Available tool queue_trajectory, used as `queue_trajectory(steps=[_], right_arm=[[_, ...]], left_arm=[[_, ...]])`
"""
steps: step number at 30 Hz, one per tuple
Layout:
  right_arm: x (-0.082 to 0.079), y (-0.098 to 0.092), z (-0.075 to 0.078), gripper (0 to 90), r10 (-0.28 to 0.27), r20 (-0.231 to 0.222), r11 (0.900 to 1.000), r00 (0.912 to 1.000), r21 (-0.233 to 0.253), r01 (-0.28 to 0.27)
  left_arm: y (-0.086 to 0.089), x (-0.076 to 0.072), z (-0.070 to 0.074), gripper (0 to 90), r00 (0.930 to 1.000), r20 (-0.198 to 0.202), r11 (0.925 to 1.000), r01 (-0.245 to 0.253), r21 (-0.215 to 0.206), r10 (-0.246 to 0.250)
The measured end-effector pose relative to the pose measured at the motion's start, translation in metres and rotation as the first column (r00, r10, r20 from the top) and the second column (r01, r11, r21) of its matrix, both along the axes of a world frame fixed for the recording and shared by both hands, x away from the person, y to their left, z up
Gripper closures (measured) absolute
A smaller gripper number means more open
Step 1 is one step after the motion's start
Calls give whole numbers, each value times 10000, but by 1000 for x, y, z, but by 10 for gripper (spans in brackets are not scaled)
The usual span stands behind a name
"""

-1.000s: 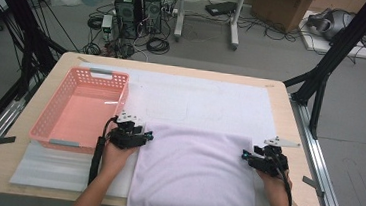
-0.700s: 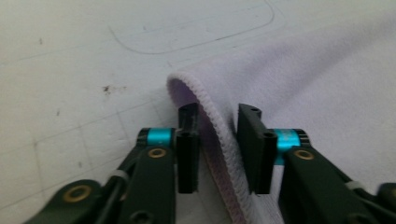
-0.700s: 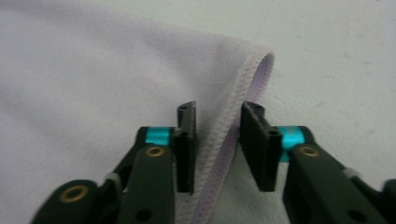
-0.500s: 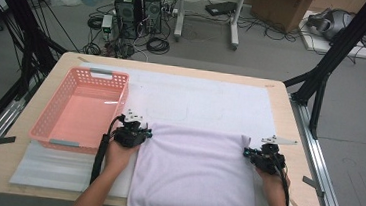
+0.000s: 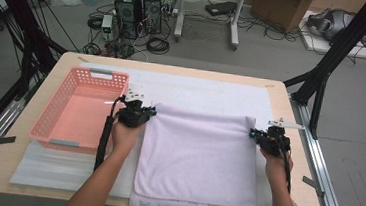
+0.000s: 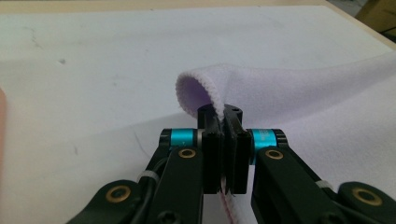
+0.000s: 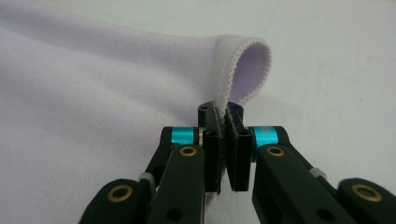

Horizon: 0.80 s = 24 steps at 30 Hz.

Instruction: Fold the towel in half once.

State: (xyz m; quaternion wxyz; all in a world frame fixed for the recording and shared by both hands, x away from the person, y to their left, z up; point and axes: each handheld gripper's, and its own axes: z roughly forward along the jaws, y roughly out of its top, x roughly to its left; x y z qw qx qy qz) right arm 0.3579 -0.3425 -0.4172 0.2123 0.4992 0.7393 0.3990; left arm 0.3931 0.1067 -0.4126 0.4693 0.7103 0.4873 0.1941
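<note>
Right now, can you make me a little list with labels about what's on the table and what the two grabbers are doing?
Table top: white mat on a wooden table
Cloth: lilac towel, its near edge hanging over the table's front
Left gripper: shut on the towel's far left corner
Right gripper: shut on the towel's far right corner
Basket: pink basket, left of the towel

Pale lilac towel (image 5: 197, 154) lies flat, far corners lifted.

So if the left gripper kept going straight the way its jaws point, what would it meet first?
Beyond the lavender towel corner pinched in the left gripper, its line runs low over the white table mat to the far wooden table edge. The way looks free, though depth is unclear.
</note>
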Motion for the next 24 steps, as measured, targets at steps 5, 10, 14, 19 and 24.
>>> queue_trajectory(steps=[5,10,14,19,24], right_arm=[[31,6,1,865,-99,130,9998,9999,-163,101],[57,10,1,864,-326,53,9989,9995,-339,328],[69,10,1,864,-572,43,9980,9984,-270,573],[74,10,-4,861,-651,-32,9978,9979,-117,651],[75,11,-7,667,-584,-207,9982,9981,-162,581]], left_arm=[[2,22,-3,867,9989,248,9989,-388,-274,394],[-3,41,1,867,9989,285,9993,-359,-49,361],[-4,52,3,866,9984,413,9993,-381,-52,383],[-4,56,-2,854,9993,119,9993,-356,-110,357],[-10,49,2,588,9998,-27,9983,173,-562,-175]])
